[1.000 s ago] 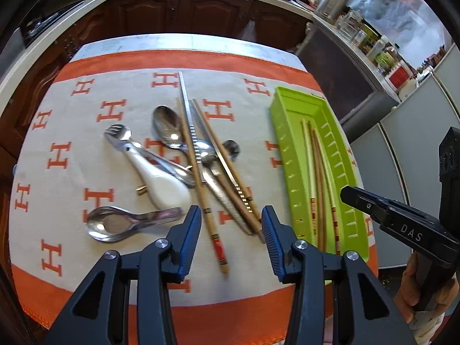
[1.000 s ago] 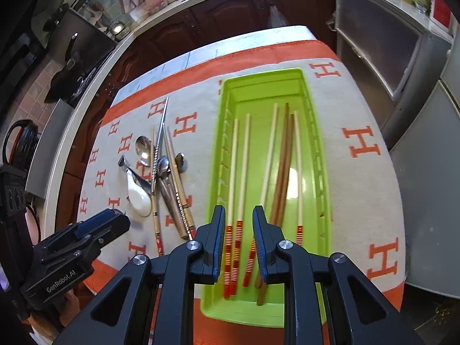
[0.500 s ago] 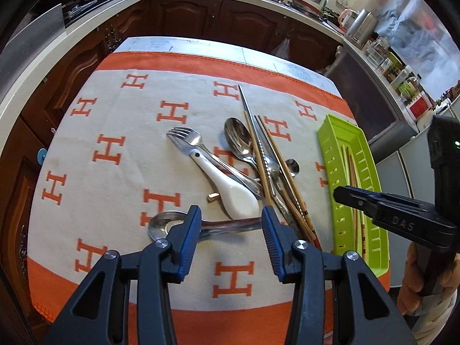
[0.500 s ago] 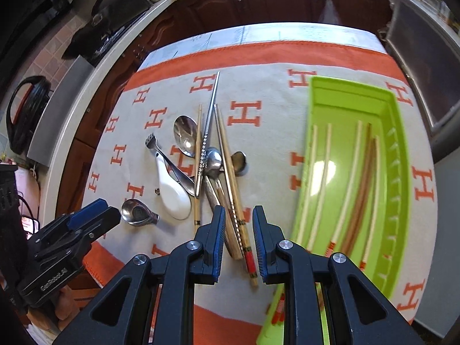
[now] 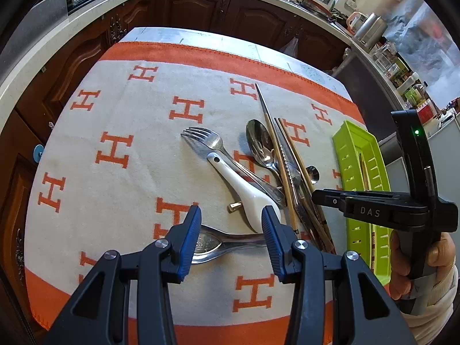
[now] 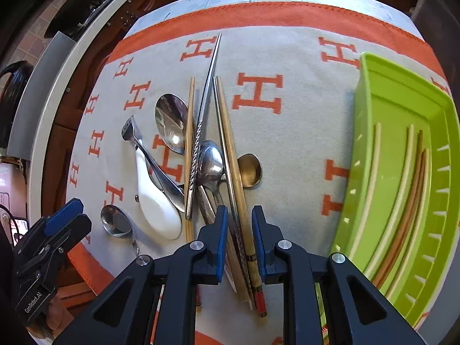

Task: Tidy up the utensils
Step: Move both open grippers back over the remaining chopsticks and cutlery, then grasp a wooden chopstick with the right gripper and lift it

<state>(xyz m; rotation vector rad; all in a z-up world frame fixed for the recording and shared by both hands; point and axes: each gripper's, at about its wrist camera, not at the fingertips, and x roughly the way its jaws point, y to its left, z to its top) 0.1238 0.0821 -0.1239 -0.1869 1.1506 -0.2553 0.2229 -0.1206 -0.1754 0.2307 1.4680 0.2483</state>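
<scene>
A heap of utensils lies on the H-patterned cloth: a fork point(image 5: 207, 142), a white ceramic spoon point(image 5: 247, 195), metal spoons point(image 5: 260, 143), a twisted metal chopstick point(image 6: 205, 109) and wooden chopsticks point(image 6: 233, 155). A flat metal spoon point(image 5: 218, 243) lies under my open left gripper point(image 5: 231, 238), which hovers above it. My right gripper point(image 6: 240, 238) is open, its fingers on either side of the wooden and metal chopsticks' near ends. The green tray point(image 6: 371, 92) holds several chopsticks point(image 6: 402, 189).
The cloth's orange border point(image 5: 201, 54) marks the table edges. Wooden cabinets point(image 5: 195, 8) and a counter stand beyond. A small brass spoon point(image 6: 250, 169) lies beside the chopsticks. The right gripper shows in the left wrist view point(image 5: 373, 210) beside the tray point(image 5: 353, 155).
Both grippers have shifted left and lower, away from the tray. The right one has come down over the chopsticks in the heap; the left now hangs over the flat metal spoon.
</scene>
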